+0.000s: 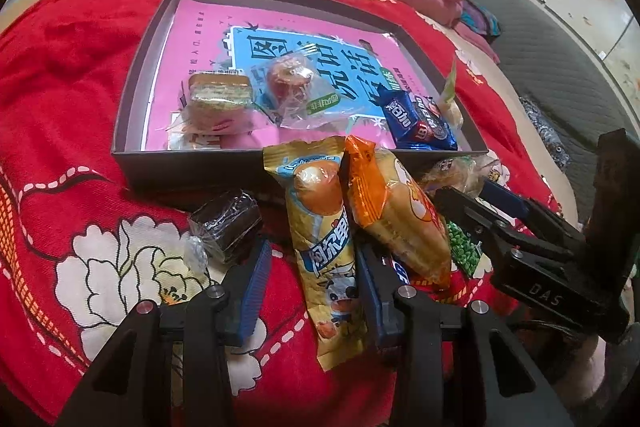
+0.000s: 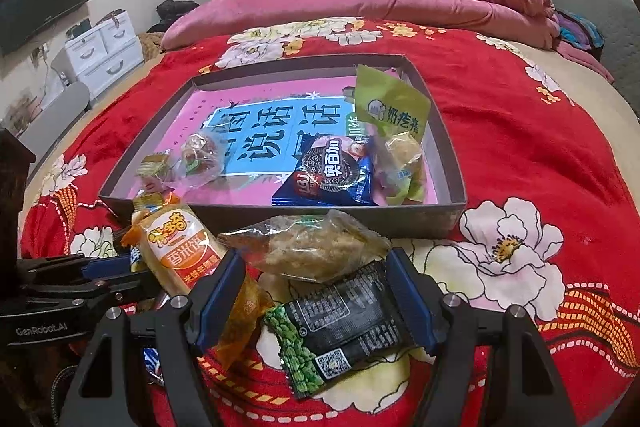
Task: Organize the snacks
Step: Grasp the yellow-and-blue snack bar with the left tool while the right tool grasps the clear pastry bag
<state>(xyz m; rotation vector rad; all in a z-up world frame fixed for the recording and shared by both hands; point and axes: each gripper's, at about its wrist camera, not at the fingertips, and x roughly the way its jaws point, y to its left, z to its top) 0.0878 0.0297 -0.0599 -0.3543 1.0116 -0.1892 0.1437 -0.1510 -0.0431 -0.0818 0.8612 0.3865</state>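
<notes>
Left gripper (image 1: pixel 310 291) set astride yellow cake packet (image 1: pixel 326 247) on red floral blanket (image 1: pixel 80 75); jaws narrowed around packet, firm pinch not discernible. Orange rice-cracker packet (image 1: pixel 396 211) lain beside it, dark wrapped cake (image 1: pixel 226 227) further left. Right gripper (image 2: pixel 316 301) held wide, unclamped, over black-and-green pea packet (image 2: pixel 340 327); clear crumbly-snack bag (image 2: pixel 308 247) placed just beyond. Farther off, shallow grey box (image 2: pixel 448 131) seen holding blue cookie packet (image 2: pixel 332 175), green packet (image 2: pixel 390 115), two clear-wrapped cakes.
</notes>
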